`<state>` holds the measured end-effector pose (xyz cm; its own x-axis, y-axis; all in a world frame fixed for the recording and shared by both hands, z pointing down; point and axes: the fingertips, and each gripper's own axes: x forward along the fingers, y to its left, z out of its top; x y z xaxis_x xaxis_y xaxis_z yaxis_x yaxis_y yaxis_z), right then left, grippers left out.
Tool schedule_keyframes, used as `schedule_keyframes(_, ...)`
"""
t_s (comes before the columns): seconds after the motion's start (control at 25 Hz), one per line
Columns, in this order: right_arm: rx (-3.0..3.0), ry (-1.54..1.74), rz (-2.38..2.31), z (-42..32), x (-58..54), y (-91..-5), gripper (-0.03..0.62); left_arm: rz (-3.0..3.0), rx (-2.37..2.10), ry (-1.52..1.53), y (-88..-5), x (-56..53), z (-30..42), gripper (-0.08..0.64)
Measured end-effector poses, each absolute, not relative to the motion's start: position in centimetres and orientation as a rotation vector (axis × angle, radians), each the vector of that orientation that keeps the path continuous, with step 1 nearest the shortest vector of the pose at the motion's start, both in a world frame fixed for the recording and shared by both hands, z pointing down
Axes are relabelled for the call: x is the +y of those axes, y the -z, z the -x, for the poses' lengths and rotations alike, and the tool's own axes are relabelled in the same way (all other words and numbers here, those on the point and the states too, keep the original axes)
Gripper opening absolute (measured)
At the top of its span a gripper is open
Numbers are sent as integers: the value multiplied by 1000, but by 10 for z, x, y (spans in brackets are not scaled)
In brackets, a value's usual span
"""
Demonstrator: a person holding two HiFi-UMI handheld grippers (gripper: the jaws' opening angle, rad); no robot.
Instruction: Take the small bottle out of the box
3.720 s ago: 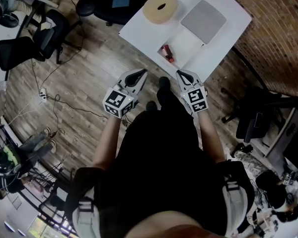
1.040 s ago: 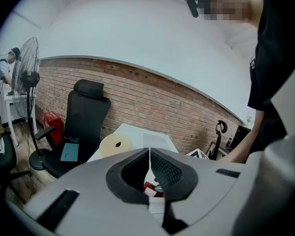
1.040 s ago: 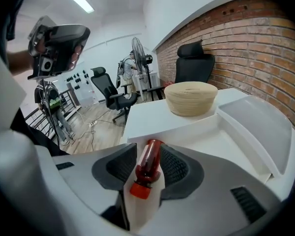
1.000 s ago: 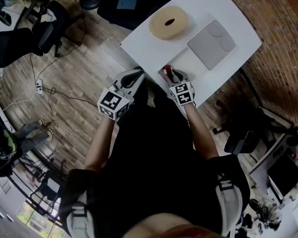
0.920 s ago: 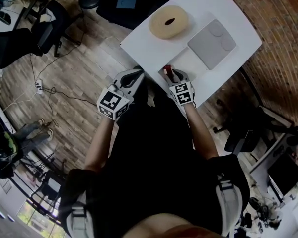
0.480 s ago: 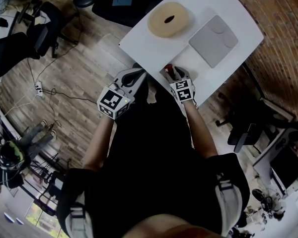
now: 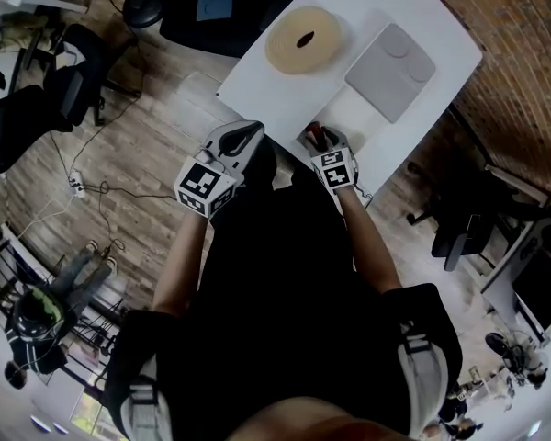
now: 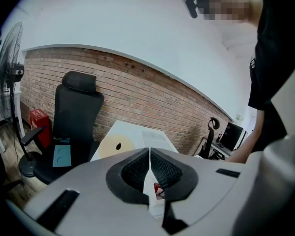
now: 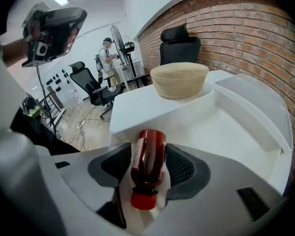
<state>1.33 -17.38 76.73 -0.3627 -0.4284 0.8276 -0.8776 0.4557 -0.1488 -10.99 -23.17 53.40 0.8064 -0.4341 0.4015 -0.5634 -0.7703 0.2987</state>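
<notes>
– White worktop (image 7: pixel 274 90), is it? Where does it sit in the head view?

– From 12 to 2 o'clock, a plain matt slab with rounded corners. Wooden plank floor (image 7: pixel 138 145) fills 9 to 11 o'clock, with a cable (image 7: pixel 101 191) trailing across it, and a brick wall (image 7: pixel 523 62) runs down the 2 to 3 o'clock side.

– What stands on it?

– A beige ring (image 7: pixel 283 46) at the far left, a grey lid (image 7: pixel 390 59) at about 3 o'clock of the ring, and a shallow white box (image 7: pixel 354 113) at 7 o'clock of the lid, near the worktop's front edge.

– And the small bottle (image 9: pixel 147 173)?

– Lying on its side in the box, at the end nearest the person, red cap towards the camera in the right gripper view (dark red body, pale label).

– The right claw (image 9: pixel 149 149)?

– Spread; its jaws have just been opening, and the bottle lies between the two pads, which flank it closely without clearly pressing on it.

– The left claw (image 8: pixel 150 154)?

– Pressed together with nothing in it, held in the air off the worktop's near left corner, at 9 o'clock of the right one.

– Anything else in the room?

– A black office chair (image 8: pixel 76 112) against the brick, a standing fan (image 8: pixel 7 68) at the left edge, and in the right gripper view a person (image 9: pixel 107 53) standing far off.
</notes>
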Motion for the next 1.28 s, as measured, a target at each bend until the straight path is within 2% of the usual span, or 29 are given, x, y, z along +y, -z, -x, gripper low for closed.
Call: schedule_keyframes(1.28,-1863,-877,-1297,-17,-187,-779,227,-2759,-581,-426,-509,-274,126,25)
